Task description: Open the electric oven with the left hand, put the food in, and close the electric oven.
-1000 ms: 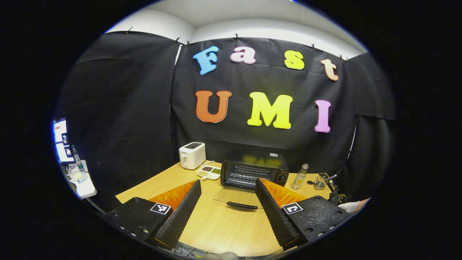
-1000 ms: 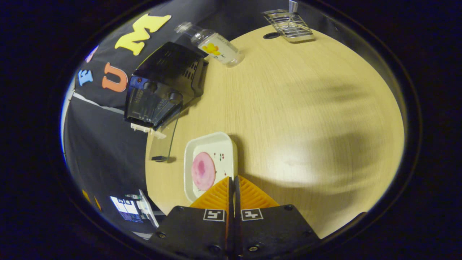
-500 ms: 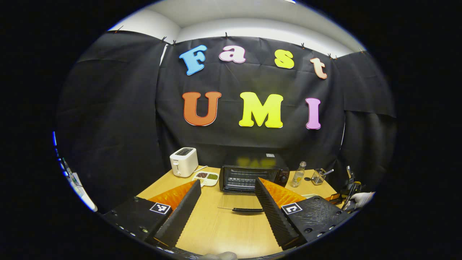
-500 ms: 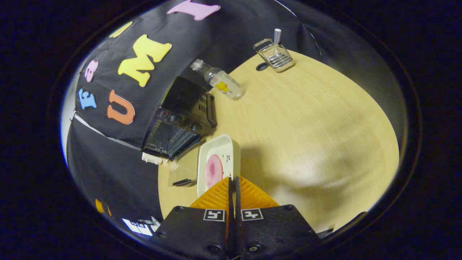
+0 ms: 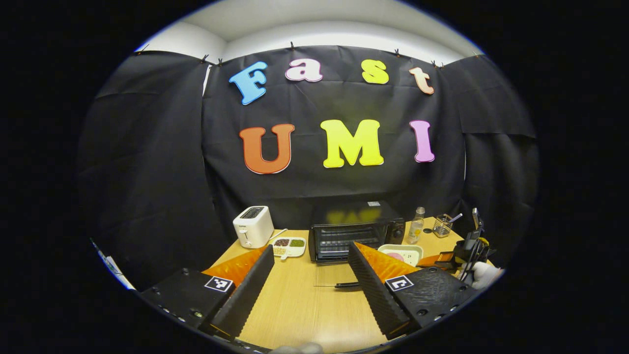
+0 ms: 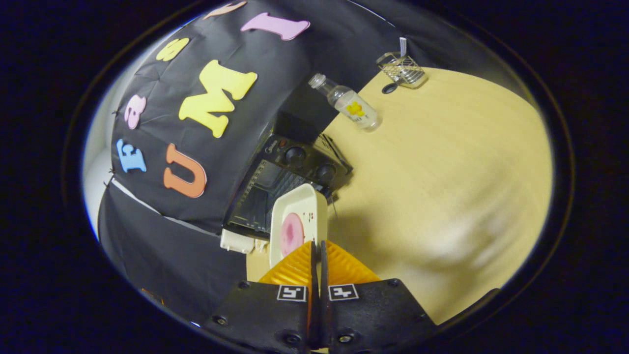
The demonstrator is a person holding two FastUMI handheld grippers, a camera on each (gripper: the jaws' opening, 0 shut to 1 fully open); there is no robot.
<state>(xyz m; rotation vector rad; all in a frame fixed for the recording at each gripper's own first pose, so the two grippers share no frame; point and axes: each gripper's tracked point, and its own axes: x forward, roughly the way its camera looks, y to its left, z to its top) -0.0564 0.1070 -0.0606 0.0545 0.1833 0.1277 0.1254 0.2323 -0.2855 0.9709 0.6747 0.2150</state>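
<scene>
The black electric oven stands at the back of the table, its glass door folded down flat with the handle nearest me. My left gripper hangs open and holds nothing, well in front of that door. In the right gripper view my right gripper is shut on the rim of a white plate carrying a pink slice of food. The plate is tilted and its far end reaches the oven front. The left gripper view shows the same plate beside the oven's right side, with the right gripper behind it.
A white toaster and a divided snack dish stand left of the oven. A small clear bottle and a wire basket sit to its right. Bare wooden tabletop spreads right of the plate. A hand holds the right gripper.
My right gripper has carried the plate from the open table up to the oven's front. The left gripper has drawn back from the oven, still open.
</scene>
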